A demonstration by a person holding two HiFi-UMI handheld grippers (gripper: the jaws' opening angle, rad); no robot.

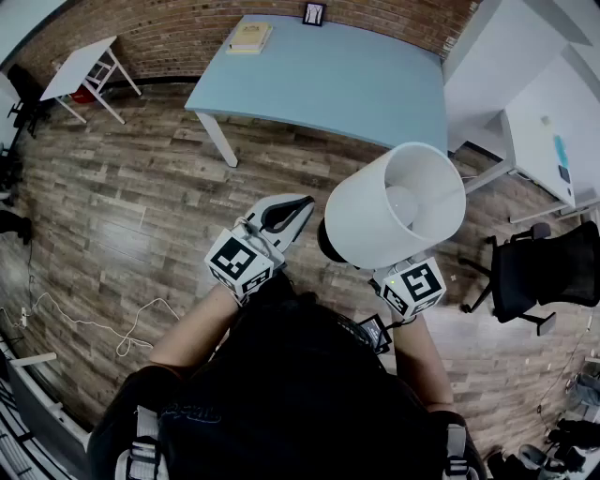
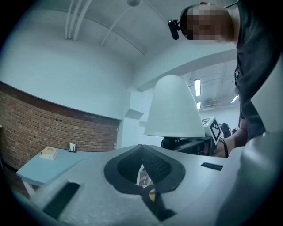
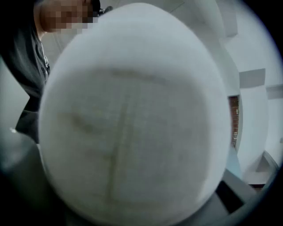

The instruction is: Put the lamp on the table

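While the person stands on the wood floor [image 1: 141, 206] facing the blue table [image 1: 356, 84], one lamp [image 1: 375, 220] is carried in the air in front of the body, short of the table and well apart from it. It is upright with its long axis vertical. The left gripper view shows the white shade narrower at the top and wider at the bottom, and the head view looks down into the shade's open top, where one bulb [image 1: 401, 202] shows. There are two grippers. The right gripper [image 1: 412, 286] carries the lamp, taking it at the dark lower part under the shade with its jaws spread wide. Its own view is filled by the shade and shows no jaw. The left gripper [image 1: 298, 208] sits just to the lamp's left and is pointed level toward the table. Its jaws meet at the tips and nothing is between them. Three tables are in sight: the blue one, one small white table [image 1: 80, 66] at the far left by the brick wall, and one white desk [image 1: 534, 141] at the right. On the blue table's far edge lie one book [image 1: 249, 37] and one small framed picture [image 1: 313, 13]. One black office chair [image 1: 544, 272] stands to the right, and one pale cable [image 1: 94, 323] trails over the floor at the left.
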